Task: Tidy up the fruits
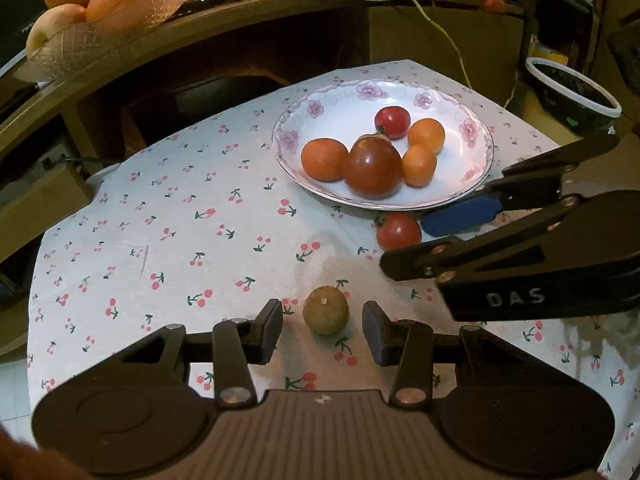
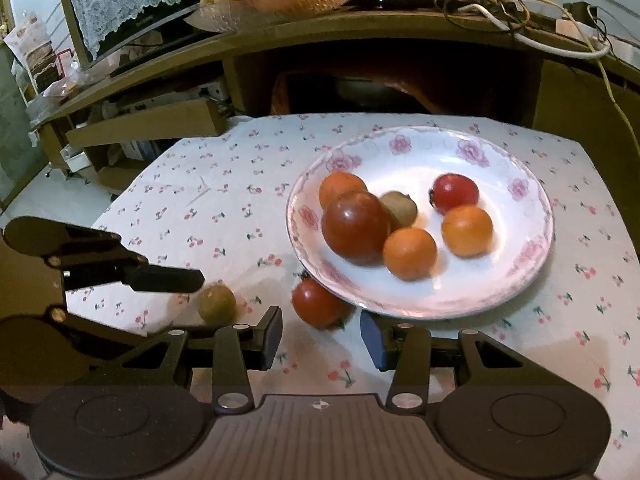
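A white floral plate (image 1: 296, 112) (image 2: 500, 152) on the cherry-print cloth holds a big dark-red tomato (image 1: 372, 168) (image 2: 354, 226), a small red tomato (image 1: 392, 122) (image 2: 456, 192), three oranges and a kiwi (image 2: 400, 208). A brown-green kiwi (image 1: 326, 310) (image 2: 217, 303) lies on the cloth between the open fingers of my left gripper (image 1: 323, 330), not gripped. A red tomato (image 1: 398, 231) (image 2: 320, 306) lies on the cloth against the plate's near rim, just ahead of my open right gripper (image 2: 321, 334), which also shows in the left wrist view (image 1: 424, 244).
A wooden shelf runs behind the table with a glass bowl (image 1: 80, 40) (image 2: 280, 4) of large oranges and apples, and tangled cables (image 2: 500, 4). A dark bowl with a white rim (image 1: 572, 88) stands at the right. The cloth's left half (image 1: 160, 220) is bare.
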The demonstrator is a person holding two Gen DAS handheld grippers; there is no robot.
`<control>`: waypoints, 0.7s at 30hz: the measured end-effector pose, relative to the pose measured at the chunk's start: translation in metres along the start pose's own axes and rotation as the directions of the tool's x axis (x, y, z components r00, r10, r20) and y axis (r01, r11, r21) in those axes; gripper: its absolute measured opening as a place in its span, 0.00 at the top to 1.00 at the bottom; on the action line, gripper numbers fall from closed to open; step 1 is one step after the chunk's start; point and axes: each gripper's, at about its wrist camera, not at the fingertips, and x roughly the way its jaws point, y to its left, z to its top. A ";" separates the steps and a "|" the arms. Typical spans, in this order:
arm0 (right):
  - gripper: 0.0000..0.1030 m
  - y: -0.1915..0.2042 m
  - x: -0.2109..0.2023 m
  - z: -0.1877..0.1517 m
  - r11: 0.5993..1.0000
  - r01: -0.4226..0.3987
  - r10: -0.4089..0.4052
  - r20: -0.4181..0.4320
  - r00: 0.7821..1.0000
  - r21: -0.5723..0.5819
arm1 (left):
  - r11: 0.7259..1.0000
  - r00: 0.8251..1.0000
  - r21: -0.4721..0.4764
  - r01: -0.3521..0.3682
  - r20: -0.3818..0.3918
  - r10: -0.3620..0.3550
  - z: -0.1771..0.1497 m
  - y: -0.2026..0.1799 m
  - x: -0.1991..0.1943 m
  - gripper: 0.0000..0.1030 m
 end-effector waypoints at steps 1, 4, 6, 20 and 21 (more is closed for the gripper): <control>0.55 0.000 0.001 0.001 1.000 -0.001 0.001 0.000 1.000 0.001 | 1.000 1.000 -0.001 -0.001 0.004 0.001 0.000 0.000 0.000 0.53; 0.56 0.004 0.004 0.001 1.000 0.003 -0.003 0.005 1.000 -0.010 | 1.000 1.000 -0.001 -0.002 0.010 0.002 0.000 0.001 0.001 0.53; 0.67 0.006 0.006 0.002 1.000 0.010 -0.010 0.007 1.000 -0.017 | 1.000 1.000 0.001 -0.001 0.010 0.001 0.000 0.000 0.002 0.54; 0.73 0.001 -0.017 -0.006 0.999 0.035 -0.035 -0.021 0.999 -0.025 | 0.999 0.999 -0.017 0.037 0.018 -0.037 -0.001 -0.001 -0.001 0.68; 0.73 0.000 -0.021 -0.009 0.999 0.041 -0.041 -0.024 0.999 -0.019 | 0.999 0.999 -0.014 0.038 0.021 -0.038 -0.001 -0.002 -0.002 0.68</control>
